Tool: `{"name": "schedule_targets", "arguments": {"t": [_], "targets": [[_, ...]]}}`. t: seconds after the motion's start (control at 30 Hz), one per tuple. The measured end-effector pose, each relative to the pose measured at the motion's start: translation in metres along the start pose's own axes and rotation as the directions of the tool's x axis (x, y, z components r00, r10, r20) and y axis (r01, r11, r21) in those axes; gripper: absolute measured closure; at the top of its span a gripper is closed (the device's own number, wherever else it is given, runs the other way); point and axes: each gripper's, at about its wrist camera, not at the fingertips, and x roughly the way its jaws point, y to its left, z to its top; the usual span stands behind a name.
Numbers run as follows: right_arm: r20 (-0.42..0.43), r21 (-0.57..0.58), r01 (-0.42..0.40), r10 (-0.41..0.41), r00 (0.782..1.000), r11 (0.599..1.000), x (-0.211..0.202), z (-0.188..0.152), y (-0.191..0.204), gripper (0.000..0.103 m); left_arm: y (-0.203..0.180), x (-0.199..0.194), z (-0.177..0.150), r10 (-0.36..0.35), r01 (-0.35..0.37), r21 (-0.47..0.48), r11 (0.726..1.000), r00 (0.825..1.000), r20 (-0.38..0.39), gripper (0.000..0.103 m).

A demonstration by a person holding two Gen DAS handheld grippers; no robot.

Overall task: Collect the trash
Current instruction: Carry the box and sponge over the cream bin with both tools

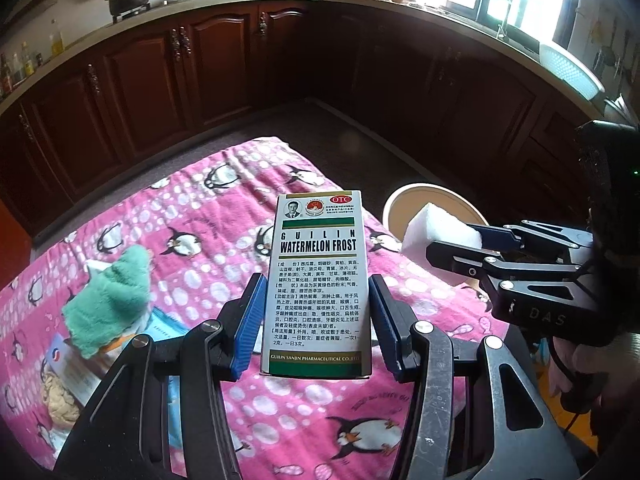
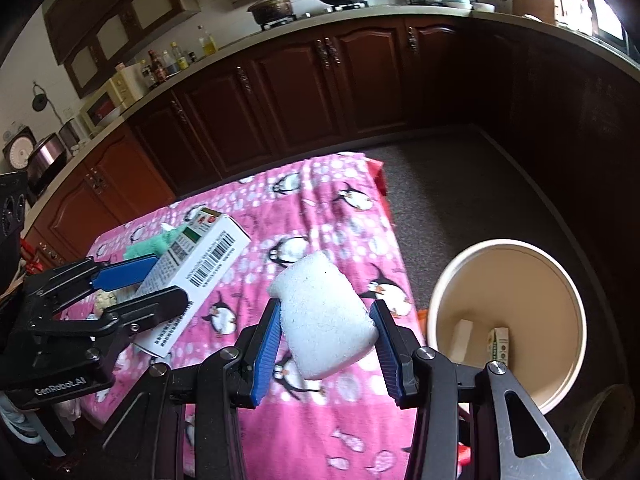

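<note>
Dark kitchen cabinets ringed a desk draped in a pink penguin cloth [image 1: 320, 408], with a beige bin [image 2: 568, 292] on the floor just beside it. The left hand-held gripper [image 1: 316, 320] was clamped on a medicine box [image 1: 316, 280] and the right hand-held gripper [image 2: 326, 328] on a white foam block [image 2: 324, 316], both above the cloth. Released short of the rim, either piece would likely land on the cloth or floor, and the light foam could bounce out.

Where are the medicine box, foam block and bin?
medicine box [image 1: 316, 280], left wrist view, middle of its printed front face.
foam block [image 2: 326, 320], right wrist view, middle of its white top face.
bin [image 2: 576, 300], right wrist view, right rim.
</note>
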Motion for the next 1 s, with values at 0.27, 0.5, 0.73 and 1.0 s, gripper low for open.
{"name": "schedule_targets", "arguments": {"t": [0.27,0.5,0.73,1.0], "targets": [[-0.008,0.055,0.032,-0.031,0.999,0.998,-0.003,-0.006,-0.03,0.06,-0.021,0.023,0.009,-0.039,0.039,0.017,0.999,0.999,-0.029,0.054],[-0.012,0.089,0.098,-0.097,0.995,0.991,-0.006,-0.009,-0.061,0.06,-0.043,0.044,0.017,-0.078,0.079,0.031,0.996,0.996,-0.045,0.054],[-0.047,0.165,0.172,-0.166,0.985,0.971,-0.004,-0.017,-0.109,0.059,-0.07,0.074,0.03,-0.146,0.149,0.03,0.988,0.985,-0.092,0.054],[-0.109,0.243,0.246,-0.226,0.968,0.938,0.013,-0.03,-0.156,0.059,-0.102,0.116,0.042,-0.218,0.218,-0.014,0.976,0.964,-0.155,0.053]]}}
